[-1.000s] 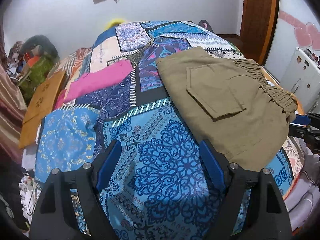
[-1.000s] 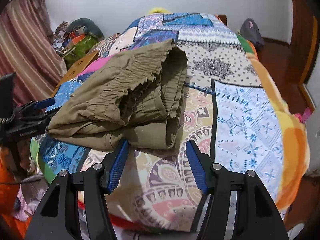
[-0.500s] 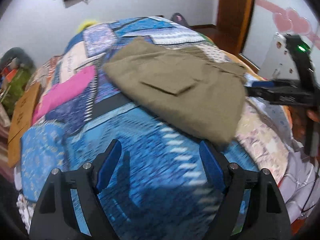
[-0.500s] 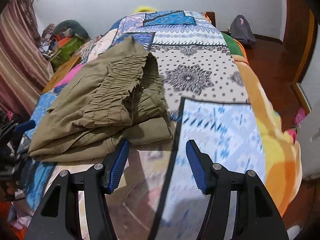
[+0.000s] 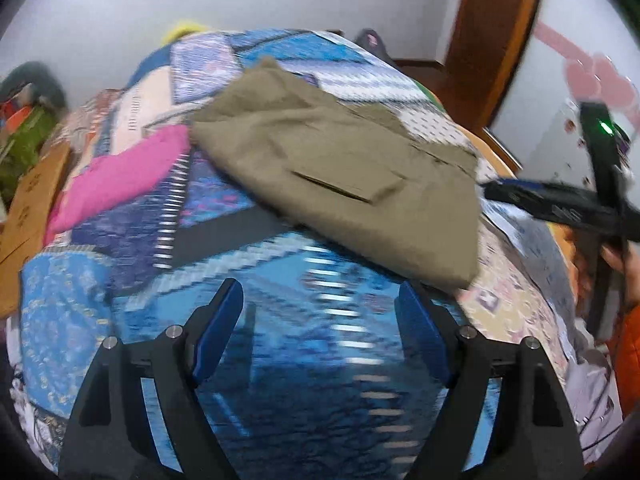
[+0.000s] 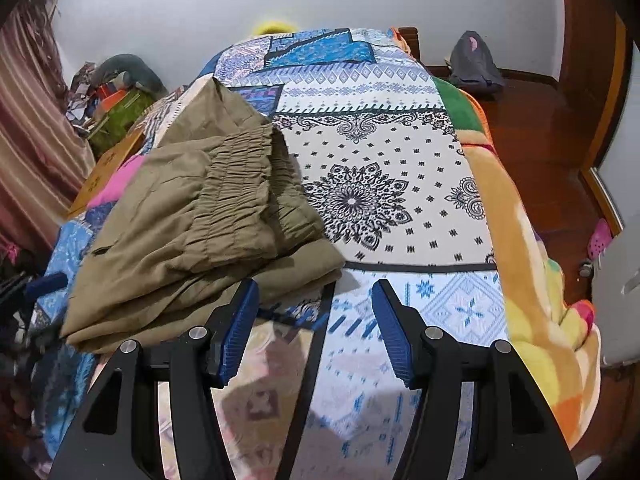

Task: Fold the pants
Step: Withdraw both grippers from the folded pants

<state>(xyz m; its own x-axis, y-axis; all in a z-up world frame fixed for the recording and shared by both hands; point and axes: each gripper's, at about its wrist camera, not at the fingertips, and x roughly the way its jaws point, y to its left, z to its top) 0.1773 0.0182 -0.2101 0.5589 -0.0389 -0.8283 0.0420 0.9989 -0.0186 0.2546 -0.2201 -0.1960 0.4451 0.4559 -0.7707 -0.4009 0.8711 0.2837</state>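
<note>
Ahead-left of the empty right gripper (image 6: 314, 322) lie folded pants (image 6: 192, 232).

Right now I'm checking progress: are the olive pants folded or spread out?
Folded. The olive pants lie as a compact stack on the quilt, layers showing at the near edge, gathered waistband doubled on top.

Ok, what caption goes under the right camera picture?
Folded olive pants on a patchwork bedspread, open right gripper empty beside them.
</note>
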